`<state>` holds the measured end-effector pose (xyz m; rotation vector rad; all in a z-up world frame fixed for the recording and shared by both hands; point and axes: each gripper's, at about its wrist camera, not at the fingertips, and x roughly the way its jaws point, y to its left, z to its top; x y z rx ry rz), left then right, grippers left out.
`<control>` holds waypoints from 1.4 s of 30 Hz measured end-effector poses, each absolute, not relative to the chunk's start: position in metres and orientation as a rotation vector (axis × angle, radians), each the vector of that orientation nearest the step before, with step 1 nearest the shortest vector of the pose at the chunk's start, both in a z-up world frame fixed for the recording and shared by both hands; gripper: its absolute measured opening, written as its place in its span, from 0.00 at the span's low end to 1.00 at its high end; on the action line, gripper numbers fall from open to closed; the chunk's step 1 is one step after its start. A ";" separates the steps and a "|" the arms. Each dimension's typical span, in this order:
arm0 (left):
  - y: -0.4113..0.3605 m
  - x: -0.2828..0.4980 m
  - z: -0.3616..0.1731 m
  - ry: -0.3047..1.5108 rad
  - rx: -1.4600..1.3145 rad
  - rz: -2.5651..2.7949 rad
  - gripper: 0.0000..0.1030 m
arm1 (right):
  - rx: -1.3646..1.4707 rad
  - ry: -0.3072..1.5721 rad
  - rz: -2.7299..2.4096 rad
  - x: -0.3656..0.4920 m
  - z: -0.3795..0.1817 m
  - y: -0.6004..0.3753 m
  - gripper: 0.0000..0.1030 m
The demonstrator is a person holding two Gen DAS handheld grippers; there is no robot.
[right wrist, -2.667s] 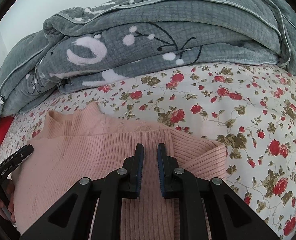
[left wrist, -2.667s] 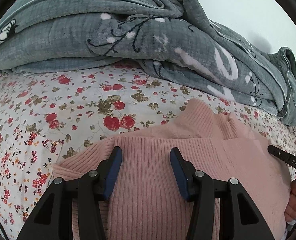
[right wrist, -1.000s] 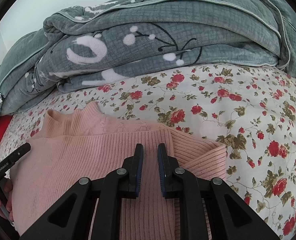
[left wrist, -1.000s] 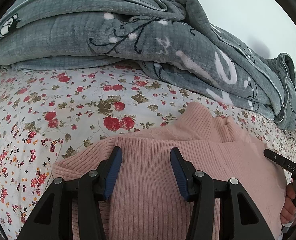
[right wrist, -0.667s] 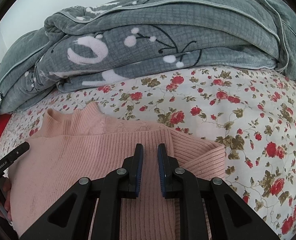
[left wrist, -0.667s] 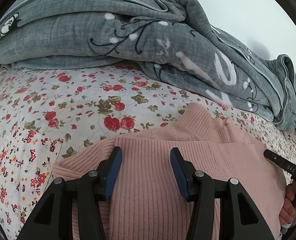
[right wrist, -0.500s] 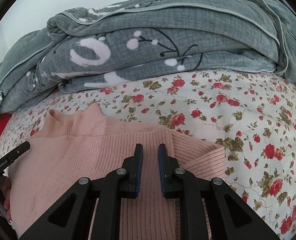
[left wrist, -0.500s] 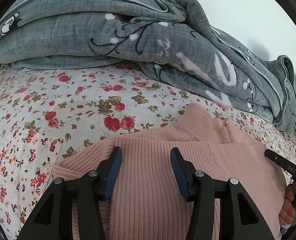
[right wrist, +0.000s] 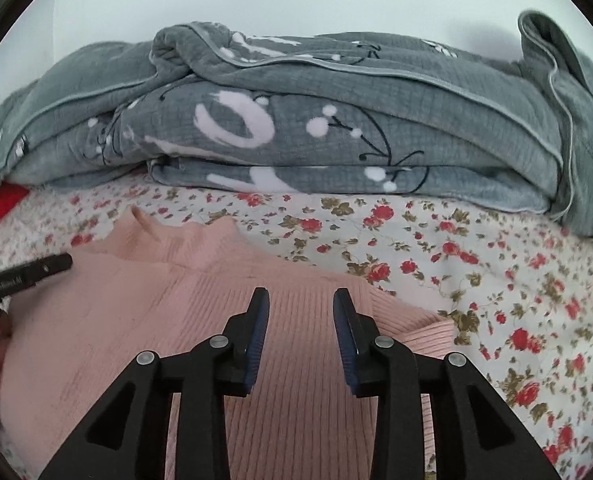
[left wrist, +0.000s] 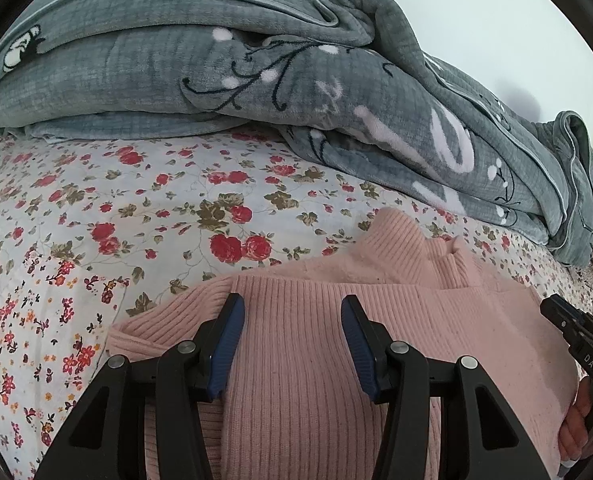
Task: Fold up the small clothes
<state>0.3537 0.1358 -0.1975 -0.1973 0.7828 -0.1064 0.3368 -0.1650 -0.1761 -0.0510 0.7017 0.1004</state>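
Under both claws, on the bed: the pink sweater (left wrist: 316, 360) is lying flat, collar pointing away toward the grey blanket (left wrist: 216, 72).

Right claw (right wrist: 300, 336) is opening now, pads standing apart over the ribbed knit with nothing pinched between them. Left claw (left wrist: 288, 340) is hanging spread wide above the other half of the sweater, also gripping nothing that I can make out.

Judgement on the step: it looks like a release after laying a fold, so the right claw should be lifting straight clear rather than dragging, or the soft knit will be riding along and undoing the edge. Next pinch wants to be taking a hem or sleeve cuff, both layers together.

Materials: the sweater is a fine vertical rib, stretchy-looking, with a raised funnel collar (right wrist: 192, 240) beyond the right claw's tips. A folded sleeve edge (right wrist: 424, 328) is sitting just right of that claw. The floral sheet (right wrist: 496, 280) is thin printed cotton; the blanket is plush, waffle-textured, piled in thick folds.
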 end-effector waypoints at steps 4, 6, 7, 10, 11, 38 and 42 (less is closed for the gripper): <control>0.135 0.352 -0.197 0.780 -0.195 -0.102 0.46 | -0.088 0.736 0.059 0.343 -0.181 -0.160 0.32; 0.133 0.352 -0.195 0.777 -0.189 -0.096 0.47 | -0.105 0.752 0.040 0.345 -0.181 -0.159 0.32; 0.133 0.351 -0.196 0.776 -0.188 -0.093 0.47 | -0.126 0.752 0.017 0.343 -0.180 -0.157 0.32; 0.133 0.348 -0.194 0.762 -0.189 -0.099 0.51 | -0.160 0.705 -0.018 0.324 -0.169 -0.148 0.32; 0.132 0.347 -0.192 0.753 -0.192 -0.103 0.56 | -0.166 0.697 -0.009 0.317 -0.166 -0.145 0.32; 0.181 0.245 -0.207 0.857 -0.376 -0.183 0.73 | -0.290 0.749 0.086 0.210 -0.196 -0.052 0.41; 0.172 0.254 -0.204 0.899 -0.368 -0.165 0.60 | -0.260 0.772 0.124 0.188 -0.195 -0.060 0.41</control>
